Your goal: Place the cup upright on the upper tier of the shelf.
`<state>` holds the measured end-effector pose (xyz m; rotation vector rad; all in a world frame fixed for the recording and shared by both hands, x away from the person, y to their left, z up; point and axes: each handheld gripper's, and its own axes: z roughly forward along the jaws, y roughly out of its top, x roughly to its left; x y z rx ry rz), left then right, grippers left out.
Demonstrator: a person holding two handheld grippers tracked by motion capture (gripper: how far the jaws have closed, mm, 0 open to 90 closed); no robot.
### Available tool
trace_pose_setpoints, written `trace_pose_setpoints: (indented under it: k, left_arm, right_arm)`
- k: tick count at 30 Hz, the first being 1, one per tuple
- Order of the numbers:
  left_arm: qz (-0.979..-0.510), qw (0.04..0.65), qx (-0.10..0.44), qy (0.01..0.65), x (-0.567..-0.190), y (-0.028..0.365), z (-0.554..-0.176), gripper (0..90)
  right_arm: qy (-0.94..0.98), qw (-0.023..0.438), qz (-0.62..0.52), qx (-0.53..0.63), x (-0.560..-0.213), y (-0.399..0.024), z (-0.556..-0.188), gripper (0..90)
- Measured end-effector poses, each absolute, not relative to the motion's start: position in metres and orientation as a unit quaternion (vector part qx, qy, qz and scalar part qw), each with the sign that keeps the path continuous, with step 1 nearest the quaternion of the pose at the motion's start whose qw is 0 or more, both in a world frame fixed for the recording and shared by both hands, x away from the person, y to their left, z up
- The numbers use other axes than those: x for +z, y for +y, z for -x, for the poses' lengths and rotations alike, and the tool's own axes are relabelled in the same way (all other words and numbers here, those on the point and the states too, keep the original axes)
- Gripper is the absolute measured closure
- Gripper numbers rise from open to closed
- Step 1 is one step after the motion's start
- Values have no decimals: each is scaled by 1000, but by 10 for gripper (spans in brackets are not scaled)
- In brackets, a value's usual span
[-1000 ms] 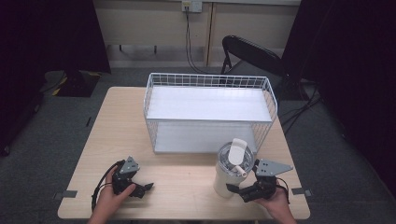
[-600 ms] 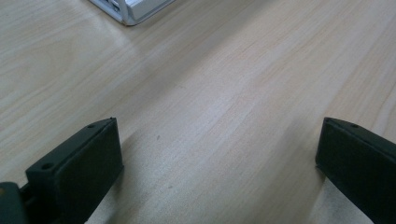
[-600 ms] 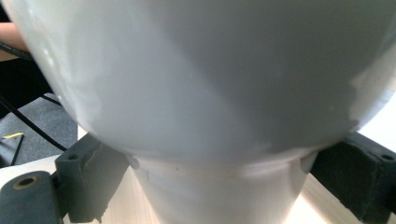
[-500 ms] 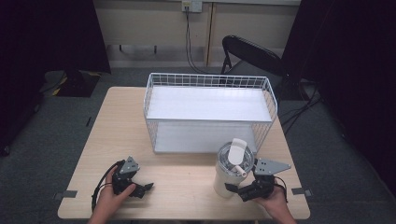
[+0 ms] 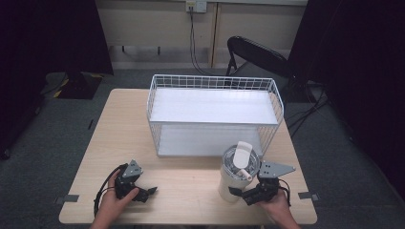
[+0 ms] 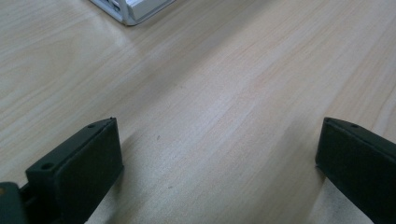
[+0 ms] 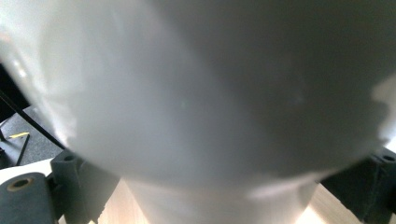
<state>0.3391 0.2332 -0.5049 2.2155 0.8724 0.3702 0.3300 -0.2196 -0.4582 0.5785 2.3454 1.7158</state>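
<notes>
**Tumbler between the jaws, basket waiting behind**

Nearest, at the lower right of the high view: right gripper (image 5: 240, 194) low against the base of the white tumbler (image 5: 237, 172), jaws to either side of its narrow foot. In the right gripper view, pale tumbler wall (image 7: 201, 93) pressed up close to the lens, a dark jaw at each bottom corner flanking the foot; whether clamped tight or just bracketing, cannot tell. At the lower left of the high view: left gripper (image 5: 147, 193) resting on the table (image 5: 191, 191), holding nothing. In the left gripper view, jaws spread wide over bare wood (image 6: 210, 116).

Farther up, at the centre of the frame: white wire basket (image 5: 213, 114), just behind the tumbler, with a flat white shelf inside.

Probably a grasp ahead of a lift toward the basket. Best done by squeezing evenly on the foot before raising, since a tall cup held so low will tend to tip. Keep upright, lid and flip tab (image 5: 242, 157) on top, and rise well above the basket rim before crossing over.
</notes>
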Motion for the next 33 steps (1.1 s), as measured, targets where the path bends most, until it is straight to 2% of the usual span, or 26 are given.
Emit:
trace_pose_setpoints:
  k: [18,28,33]
  left_arm:
    - [-858,358,143,338,-505,233,-339,0]
    - [-858,358,143,338,-505,233,-339,0]
    - [-858,358,143,338,-505,233,-339,0]
  right_arm:
    - [774,89,-194,596,-463,-215,-332,74]
    - [761,124,-199,605,-462,-212,-326,95]
    - [761,125,-198,605,-461,-212,-326,96]
